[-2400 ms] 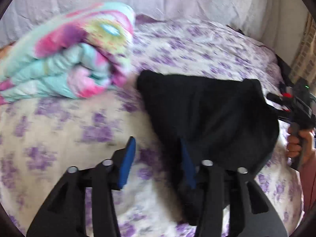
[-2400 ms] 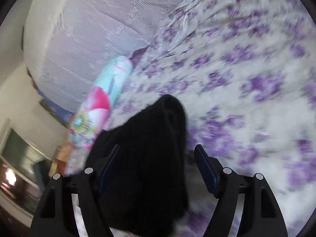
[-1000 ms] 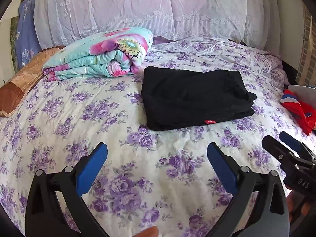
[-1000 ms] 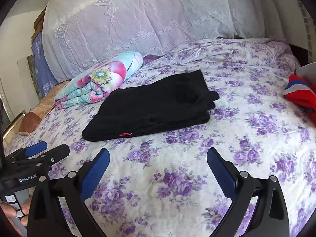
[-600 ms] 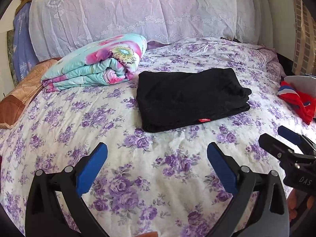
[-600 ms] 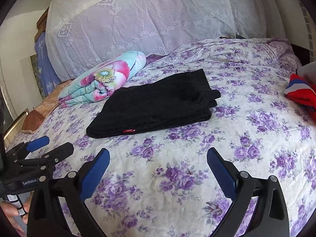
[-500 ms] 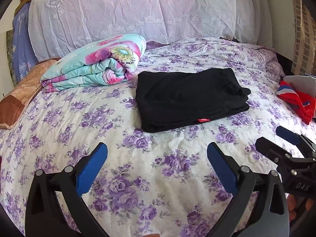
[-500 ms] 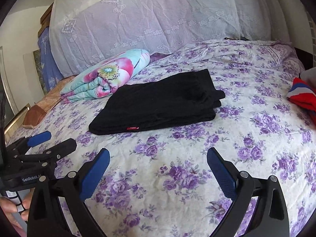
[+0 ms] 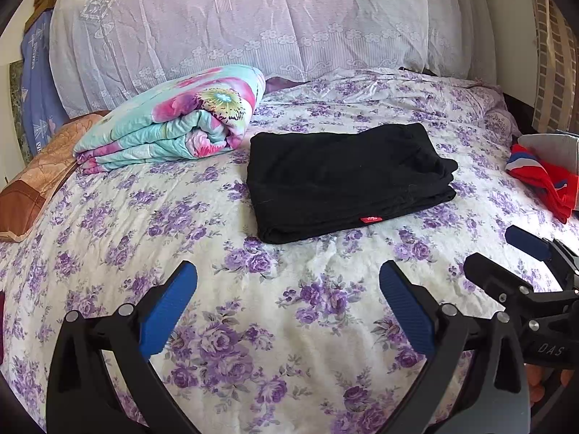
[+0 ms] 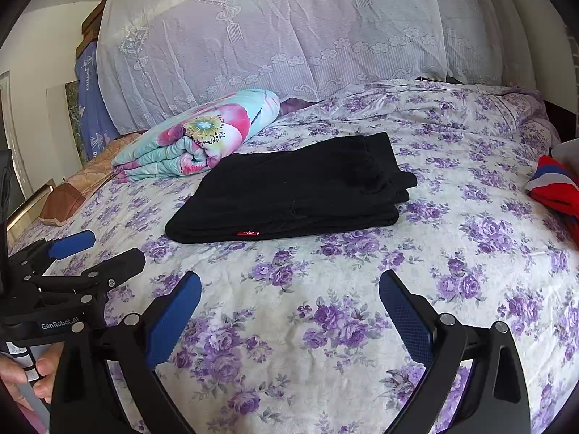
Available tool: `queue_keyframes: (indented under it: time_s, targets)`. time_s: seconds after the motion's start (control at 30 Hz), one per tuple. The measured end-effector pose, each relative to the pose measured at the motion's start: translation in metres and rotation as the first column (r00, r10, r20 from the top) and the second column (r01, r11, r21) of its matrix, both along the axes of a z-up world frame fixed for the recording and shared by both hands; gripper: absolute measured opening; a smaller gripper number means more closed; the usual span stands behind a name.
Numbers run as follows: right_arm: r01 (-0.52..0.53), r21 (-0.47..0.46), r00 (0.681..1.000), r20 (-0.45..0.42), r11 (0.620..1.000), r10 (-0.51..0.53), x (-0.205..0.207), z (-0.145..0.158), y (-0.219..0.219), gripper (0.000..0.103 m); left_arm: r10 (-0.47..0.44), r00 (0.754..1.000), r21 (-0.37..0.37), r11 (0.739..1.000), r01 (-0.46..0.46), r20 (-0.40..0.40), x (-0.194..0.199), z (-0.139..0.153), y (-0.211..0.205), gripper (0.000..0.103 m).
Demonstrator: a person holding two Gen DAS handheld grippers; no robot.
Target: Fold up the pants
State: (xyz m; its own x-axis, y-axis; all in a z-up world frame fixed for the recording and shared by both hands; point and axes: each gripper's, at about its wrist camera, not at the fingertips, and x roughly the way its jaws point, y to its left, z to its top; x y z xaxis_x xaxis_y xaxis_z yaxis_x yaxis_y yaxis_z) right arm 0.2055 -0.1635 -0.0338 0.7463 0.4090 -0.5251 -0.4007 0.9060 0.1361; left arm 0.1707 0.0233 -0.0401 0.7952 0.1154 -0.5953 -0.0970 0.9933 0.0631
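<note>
The black pants (image 9: 347, 181) are seen folded into a flat rectangle on the bed (image 9: 289, 325), near its middle, a small red tag at the near edge; a rolled floral blanket (image 9: 173, 123) lies just beside them toward the headboard; a red garment (image 9: 542, 181) sits well apart at the far side. The left gripper (image 9: 287, 303) is held low over the sheet, fingers spread wide and holding nothing; the right gripper (image 10: 289, 307) is likewise spread wide and unloaded.

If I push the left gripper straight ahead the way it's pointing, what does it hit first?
Probably the flowered bedspread, which fills the gap between the open left gripper fingers. The folded black pants lie farther on; depth is hard to judge.
</note>
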Motion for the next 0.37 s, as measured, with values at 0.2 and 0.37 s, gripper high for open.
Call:
queue_keyframes:
  time_s: [0.2,0.37]
  targets:
    - [0.001,0.001,1.000,-0.001,1.000,-0.001,0.0005,-0.0001,-0.0005,0.099,0.001,1.000,-0.002,1.000,-0.001,-0.002,0.0006,0.0004,0.0007,0.098]
    - [0.004,0.001,1.000,-0.002,1.000,-0.004,0.0000,0.0000,-0.0015,0.099,0.000,1.000,-0.003,1.000,0.000,-0.001,0.0002,0.0004,0.0003,0.098]
